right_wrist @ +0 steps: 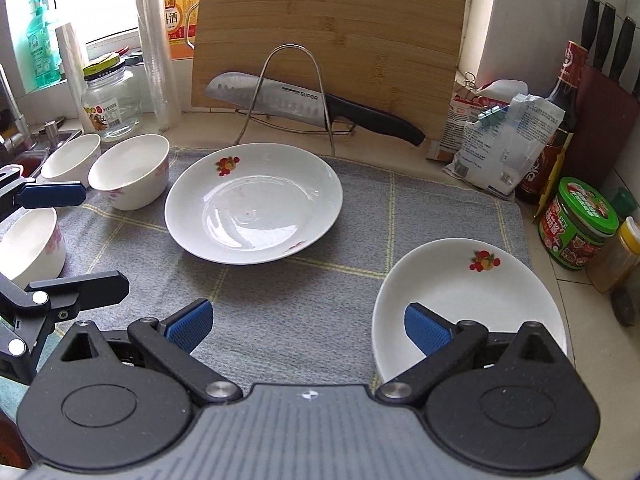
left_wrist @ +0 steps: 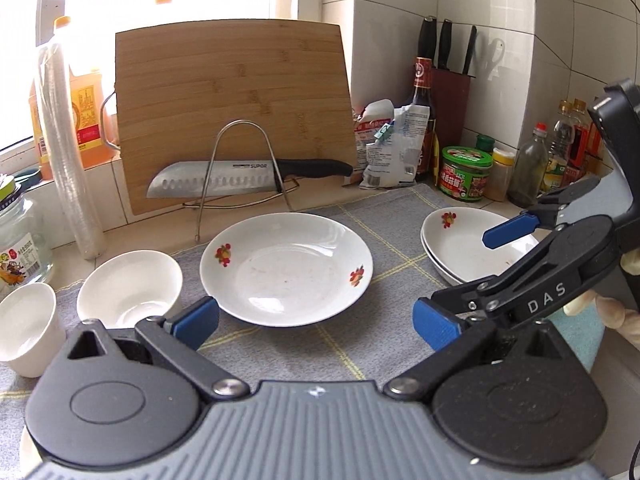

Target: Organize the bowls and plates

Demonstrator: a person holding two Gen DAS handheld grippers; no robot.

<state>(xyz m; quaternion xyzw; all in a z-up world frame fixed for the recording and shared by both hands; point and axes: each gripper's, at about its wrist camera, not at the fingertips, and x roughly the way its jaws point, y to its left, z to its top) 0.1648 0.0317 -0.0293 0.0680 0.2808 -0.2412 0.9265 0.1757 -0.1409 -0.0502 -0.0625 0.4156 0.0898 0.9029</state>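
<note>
i have both tongs wide open and empty over the grey mat [right_wrist: 280, 320]. the single plate [left_wrist: 286, 268] lies flat in the middle of the mat, straight ahead of my left tongs [left_wrist: 316, 324], its near rim just beyond the blue pads and centred between them. being round, it has no long axis to line up with, so i judge any grab has to pinch the rim. the stack of two plates [right_wrist: 468, 300] sits at the mat's right edge, and my right tongs [right_wrist: 306, 328] hover at its near rim, the right pad over the top plate, the left pad over bare mat; i cannot tell whether that pad touches. three bowls [right_wrist: 130, 172] cluster at the mat's left edge, nearer my left hand. the left tongs are nearer the single plate, and it lies well left of the stack.
</note>
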